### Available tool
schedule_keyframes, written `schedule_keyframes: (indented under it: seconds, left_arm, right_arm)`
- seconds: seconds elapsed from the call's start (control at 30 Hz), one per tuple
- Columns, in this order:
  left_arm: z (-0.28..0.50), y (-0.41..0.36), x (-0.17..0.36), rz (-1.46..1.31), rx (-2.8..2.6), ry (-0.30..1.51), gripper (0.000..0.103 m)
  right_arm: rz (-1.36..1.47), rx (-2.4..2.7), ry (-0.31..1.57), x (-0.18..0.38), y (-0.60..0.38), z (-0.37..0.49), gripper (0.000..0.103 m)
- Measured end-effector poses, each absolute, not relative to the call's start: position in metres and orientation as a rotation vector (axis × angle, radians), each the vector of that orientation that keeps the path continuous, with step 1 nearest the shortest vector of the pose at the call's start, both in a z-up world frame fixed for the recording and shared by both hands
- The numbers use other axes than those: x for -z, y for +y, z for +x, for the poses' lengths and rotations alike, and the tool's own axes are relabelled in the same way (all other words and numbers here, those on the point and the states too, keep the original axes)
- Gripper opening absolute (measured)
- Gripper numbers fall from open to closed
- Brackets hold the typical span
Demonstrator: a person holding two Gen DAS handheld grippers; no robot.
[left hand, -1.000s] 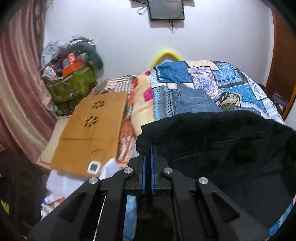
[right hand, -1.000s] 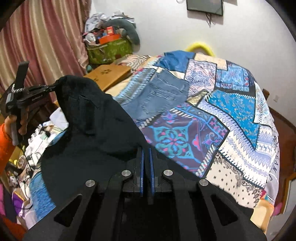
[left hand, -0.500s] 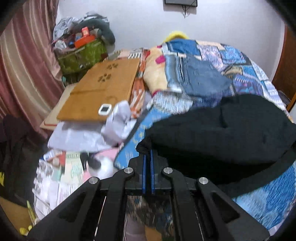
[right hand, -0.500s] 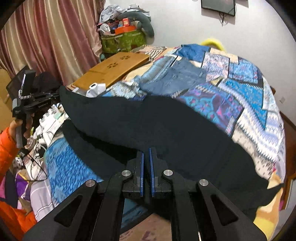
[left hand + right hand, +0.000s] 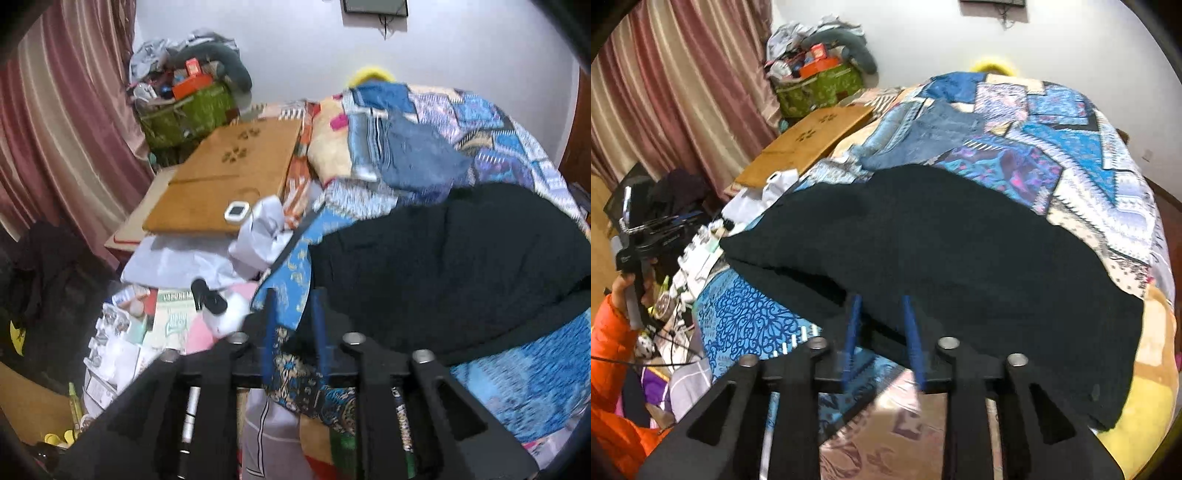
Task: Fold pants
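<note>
Black pants (image 5: 953, 266) spread flat across patchwork bedspread (image 5: 1089, 155), folded over once, top layer overlapping lower layer along near edge. Left gripper (image 5: 293, 295) jaws just opened, blue pads parted; pants corner lying just ahead and right of right pad, nothing pinched, only bedspread visible in the gap. Contact between right pad and cloth edge unclear through blur. Right gripper (image 5: 881, 301) jaws also just opened, pads apart; near hem of pants running across just beyond the tips and partly between them, cloth slack, not clamped. Left gripper also visible in right wrist view (image 5: 657, 229) at far left, held by hand (image 5: 624, 291) with orange sleeve (image 5: 605, 339), off the left corner of the pants. Blue jeans (image 5: 417, 158) lying farther up bed beyond the pants, apart from them. Wooden lap tray (image 5: 229, 177) left of bed, small white gadget (image 5: 235, 212) on its near edge, crumpled white paper (image 5: 262, 229) beside it. Green bag (image 5: 192, 114) piled with clutter against wall, striped curtain (image 5: 55, 122) at left.
</note>
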State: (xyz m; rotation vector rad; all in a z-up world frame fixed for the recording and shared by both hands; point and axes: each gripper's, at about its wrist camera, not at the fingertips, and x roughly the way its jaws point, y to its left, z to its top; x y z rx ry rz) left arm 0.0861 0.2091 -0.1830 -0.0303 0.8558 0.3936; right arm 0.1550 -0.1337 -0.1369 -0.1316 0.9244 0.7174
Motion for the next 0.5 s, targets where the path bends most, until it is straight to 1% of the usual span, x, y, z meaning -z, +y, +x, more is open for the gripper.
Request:
schedule_keyframes:
  seconds: [0.03,0.07,0.1,0.13,0.17,0.2,0.27,0.33,0.5]
  left_arm:
    - [0.088,0.208,0.177,-0.034,-0.388,0.842,0.041]
    - [0.092,0.206,0.174,-0.037,-0.382,0.831,0.049]
    - [0.095,0.204,0.169,-0.040,-0.372,0.818,0.053]
    - [0.099,0.202,0.165,-0.041,-0.362,0.809,0.061]
    - [0.105,0.199,0.163,-0.045,-0.349,0.804,0.068]
    - [0.112,0.196,0.161,-0.051,-0.333,0.803,0.071]
    - [0.126,0.188,0.161,-0.062,-0.301,0.812,0.083]
    - [0.142,0.180,0.164,-0.072,-0.266,0.829,0.087]
    - [0.183,0.156,0.180,-0.045,-0.209,0.891,0.087]
  right_arm:
    - [-0.123,-0.709,0.914,0.134,-0.138,0.155,0.033]
    - [-0.113,-0.691,0.900,0.131,-0.146,0.157,0.035]
    - [-0.107,-0.674,0.889,0.128,-0.152,0.158,0.041]
    - [-0.102,-0.654,0.877,0.126,-0.159,0.160,0.046]
    - [-0.098,-0.637,0.868,0.123,-0.164,0.161,0.048]
    - [-0.094,-0.609,0.857,0.122,-0.173,0.164,0.052]
    - [-0.085,-0.550,0.839,0.120,-0.188,0.170,0.056]
    - [-0.060,-0.494,0.846,0.122,-0.207,0.179,0.058]
    - [-0.004,-0.354,0.888,0.137,-0.257,0.203,0.058]
